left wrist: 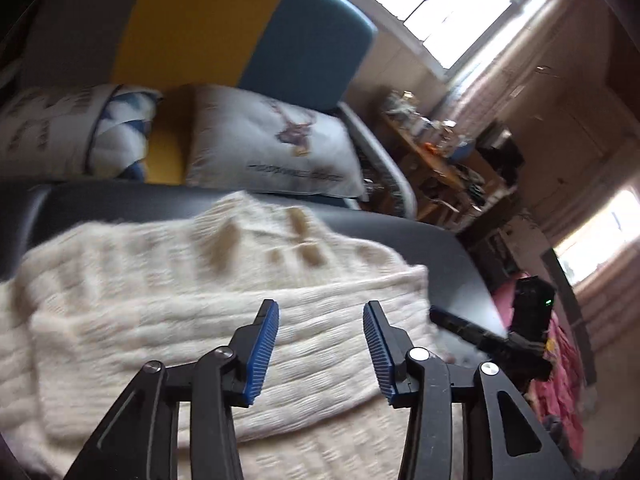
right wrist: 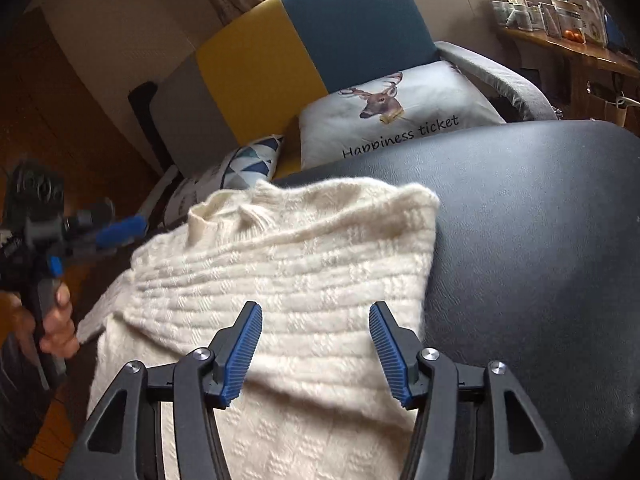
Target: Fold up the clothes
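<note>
A cream cable-knit sweater (left wrist: 160, 300) lies partly folded on a black padded surface (left wrist: 452, 256), its collar toward the sofa. In the left wrist view my left gripper (left wrist: 322, 308) hovers over the sweater's folded edge, open, with nothing between the blue pads. The right gripper (left wrist: 440, 316) shows blurred at that view's right edge. In the right wrist view my right gripper (right wrist: 316, 308) stands open above the sweater (right wrist: 300, 248), near its right fold, pads off the knit. The left gripper (right wrist: 128, 228) is off the black surface (right wrist: 520, 240) to the left, held by a hand (right wrist: 60, 320).
Behind the surface stands a sofa (right wrist: 256, 80) with grey, yellow and teal back panels, a deer cushion (right wrist: 400, 116) and a triangle-print cushion (right wrist: 252, 160). A cluttered wooden shelf (right wrist: 560, 44) is at the right. Pink cloth (left wrist: 560, 380) lies low on the right.
</note>
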